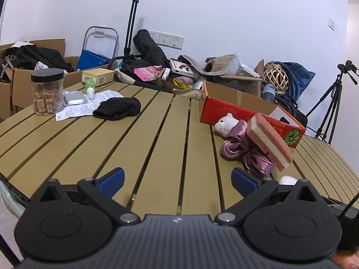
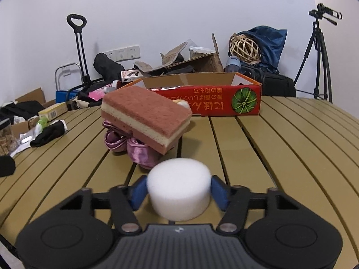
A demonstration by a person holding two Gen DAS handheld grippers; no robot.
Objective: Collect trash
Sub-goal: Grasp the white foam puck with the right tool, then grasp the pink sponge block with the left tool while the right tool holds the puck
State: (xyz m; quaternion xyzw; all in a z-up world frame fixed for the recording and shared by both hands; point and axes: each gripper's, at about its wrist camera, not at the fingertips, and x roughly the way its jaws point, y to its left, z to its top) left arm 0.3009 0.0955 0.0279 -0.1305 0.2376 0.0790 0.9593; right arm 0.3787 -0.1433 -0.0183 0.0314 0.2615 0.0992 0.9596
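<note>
On the slatted tan worktop (image 2: 280, 157), directly ahead of my right gripper (image 2: 178, 189), a white foam cylinder (image 2: 179, 189) sits upright between the two blue pads (image 2: 137, 191), which I see pressed against its left and right sides; the right gripper grips the cylinder. From my left wrist view only a white sliver of it (image 1: 287, 180) shows at the lower right, behind the gripper linkage. My left gripper (image 1: 178, 180) stands wide, nothing between its pads, above bare slats. Just beyond the cylinder lies a pink-and-cream sponge (image 2: 145, 117), tilted and propped on a purple satin cloth (image 2: 139, 152) wrapped around a white plush bear (image 1: 225, 124). Behind these stands a red cardboard box (image 2: 224, 99), open at the top. Far left on the worktop I see a black cloth (image 1: 117, 111), printed paper (image 1: 83, 108) and a black-lidded jar (image 1: 47, 92).
</note>
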